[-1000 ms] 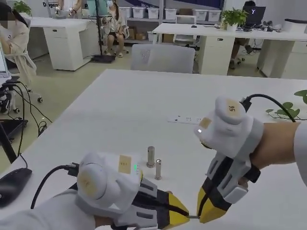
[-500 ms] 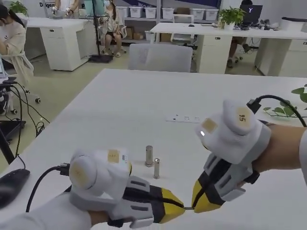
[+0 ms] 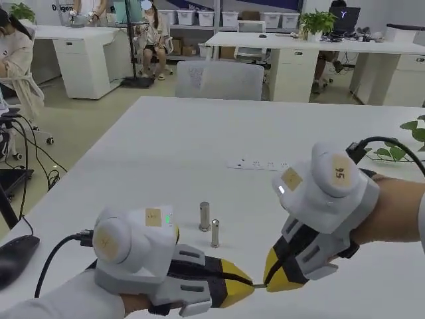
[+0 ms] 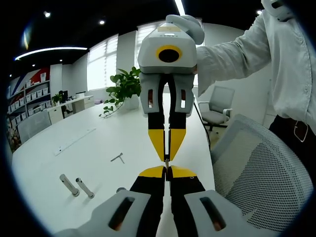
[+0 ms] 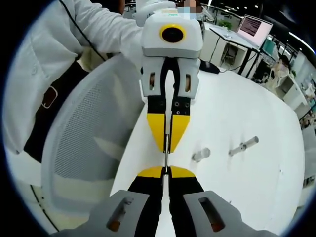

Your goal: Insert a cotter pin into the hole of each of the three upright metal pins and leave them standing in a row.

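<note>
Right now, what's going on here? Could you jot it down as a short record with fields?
Surface: white workbench
Left gripper: jaws shut, tip to tip with the other
Right gripper: jaws shut, facing the left one
Between the tips: thin cotter pin, apparently pinched from both ends
Far metal pin: upright
Near metal pin: upright, close beside it
Also on the bench: loose cotter pin, power strip

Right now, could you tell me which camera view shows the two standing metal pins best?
The head view: the two metal pins stand upright, close together, sharp and unblocked on the white table. Both gripper views show them small, slanted and off to one side.
</note>
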Available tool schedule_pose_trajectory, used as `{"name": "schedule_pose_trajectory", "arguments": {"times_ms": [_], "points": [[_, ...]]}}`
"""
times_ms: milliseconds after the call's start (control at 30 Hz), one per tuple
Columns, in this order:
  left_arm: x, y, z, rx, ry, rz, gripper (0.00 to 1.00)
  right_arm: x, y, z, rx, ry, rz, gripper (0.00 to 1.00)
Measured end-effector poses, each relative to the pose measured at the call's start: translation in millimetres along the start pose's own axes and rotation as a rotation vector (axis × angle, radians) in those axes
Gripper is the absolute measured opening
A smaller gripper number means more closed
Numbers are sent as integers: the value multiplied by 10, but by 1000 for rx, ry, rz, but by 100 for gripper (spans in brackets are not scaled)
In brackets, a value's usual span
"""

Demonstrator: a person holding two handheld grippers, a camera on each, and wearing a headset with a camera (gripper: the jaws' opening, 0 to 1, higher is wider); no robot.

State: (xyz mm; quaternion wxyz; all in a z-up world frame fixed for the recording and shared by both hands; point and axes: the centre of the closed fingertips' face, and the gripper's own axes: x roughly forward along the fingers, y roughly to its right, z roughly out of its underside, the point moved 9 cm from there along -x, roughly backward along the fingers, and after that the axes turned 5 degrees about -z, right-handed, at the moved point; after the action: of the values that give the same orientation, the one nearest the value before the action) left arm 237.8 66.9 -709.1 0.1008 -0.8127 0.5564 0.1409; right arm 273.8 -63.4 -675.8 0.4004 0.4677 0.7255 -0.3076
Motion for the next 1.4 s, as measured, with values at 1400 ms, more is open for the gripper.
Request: {"name": "schedule_pose_trajectory", "arguments": {"times_ms": [1400], "points": [[-11, -444, 596, -133, -121, -321, 28, -84, 43, 302, 182, 18, 90, 3]]}}
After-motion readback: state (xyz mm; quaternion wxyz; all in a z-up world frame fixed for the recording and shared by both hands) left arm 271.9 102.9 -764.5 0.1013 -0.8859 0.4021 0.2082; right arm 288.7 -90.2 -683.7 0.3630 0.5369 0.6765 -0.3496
